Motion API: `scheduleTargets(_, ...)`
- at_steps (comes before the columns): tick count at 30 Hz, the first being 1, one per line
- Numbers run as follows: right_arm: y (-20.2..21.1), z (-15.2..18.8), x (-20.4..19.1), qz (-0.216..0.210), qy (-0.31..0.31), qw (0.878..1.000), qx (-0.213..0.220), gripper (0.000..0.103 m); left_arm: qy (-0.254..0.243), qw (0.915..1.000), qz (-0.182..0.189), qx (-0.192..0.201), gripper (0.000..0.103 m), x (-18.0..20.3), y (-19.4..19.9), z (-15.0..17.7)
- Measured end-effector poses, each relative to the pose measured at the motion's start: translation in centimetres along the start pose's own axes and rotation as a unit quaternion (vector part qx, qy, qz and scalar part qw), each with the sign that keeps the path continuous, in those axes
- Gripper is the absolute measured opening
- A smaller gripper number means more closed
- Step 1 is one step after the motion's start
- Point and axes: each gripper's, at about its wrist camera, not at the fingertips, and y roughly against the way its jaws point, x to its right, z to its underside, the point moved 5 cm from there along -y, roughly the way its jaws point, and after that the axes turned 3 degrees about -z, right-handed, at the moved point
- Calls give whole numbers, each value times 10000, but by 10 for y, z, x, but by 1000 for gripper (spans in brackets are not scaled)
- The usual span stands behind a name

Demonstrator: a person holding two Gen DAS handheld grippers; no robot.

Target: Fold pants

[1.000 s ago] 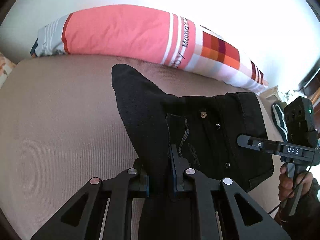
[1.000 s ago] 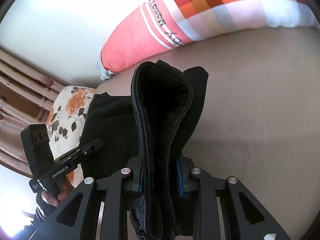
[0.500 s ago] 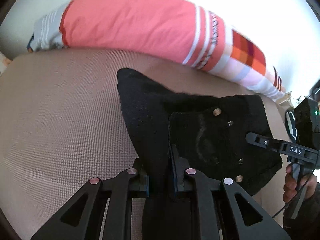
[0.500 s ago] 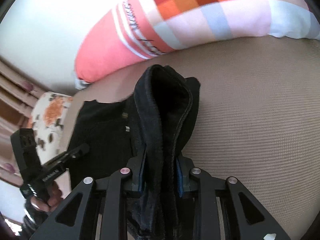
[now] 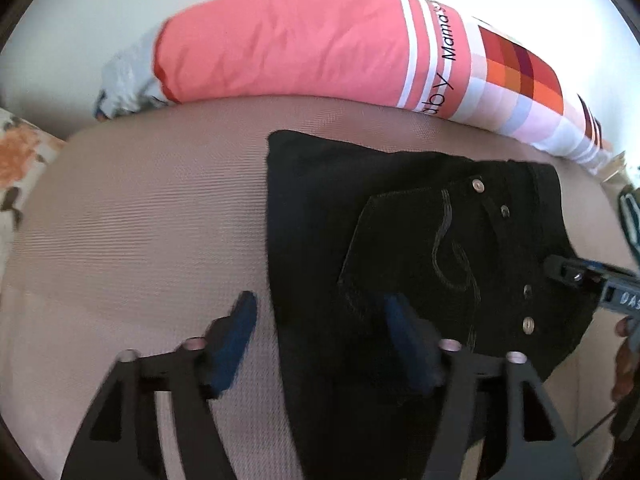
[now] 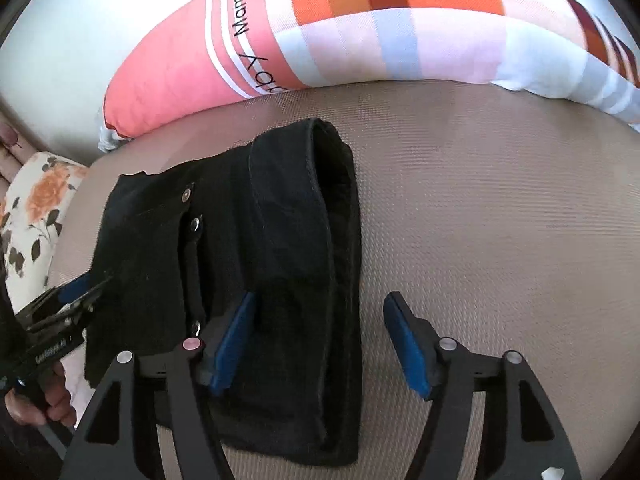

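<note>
- left gripper (image 5: 320, 320) just popped open, let go of the black pants (image 5: 400, 220)
- right gripper (image 6: 320, 320) too, pants lying folded on the bed (image 6: 500, 220)

Both views are fisheye, each looking forward along its own gripper's two fingers and steeply down, close over the beige bed surface (image 5: 140, 220). The left wrist view has the black pants (image 5: 400, 220) at centre right and the long pink bolster pillow (image 5: 300, 48) across the top. The right wrist view has the same pants (image 6: 260, 240) at centre left, the pillow (image 6: 360, 40) on top. Each camera catches the other gripper at its frame edge: right (image 5: 580, 276), left (image 6: 76, 292).
</note>
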Motion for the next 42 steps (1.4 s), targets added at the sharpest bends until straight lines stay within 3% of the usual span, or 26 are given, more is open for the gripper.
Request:
scheduleTargets(13, 73, 64, -9, 22, -281, 9988, 400, 67, -269, 9978, -293, 529, 83, 10, 96, 51)
scheduleTargets(19, 102, 95, -31, 241, -150, 9968, 742, 72, -38, 9967, -520, 616, 84, 8, 128, 77)
scheduleTargets(26, 131, 124, -64, 748, 222, 9902, 1158, 85, 188, 9950, -693, 693, 84, 5, 156, 103)
scheduleTargets(29, 141, 132, -75, 726, 250, 9887, 1285, 89, 202, 9937, -743, 815, 84, 6, 167, 109)
scheduleTargets(33, 148, 139, -89, 884, 434, 9850, 1414, 89, 235, 9920, -819, 926, 84, 9, 180, 117)
scheduleTargets(42, 151, 148, -99, 740, 489, 9854, 1450, 90, 302, 9906, -838, 1038, 84, 14, 190, 128)
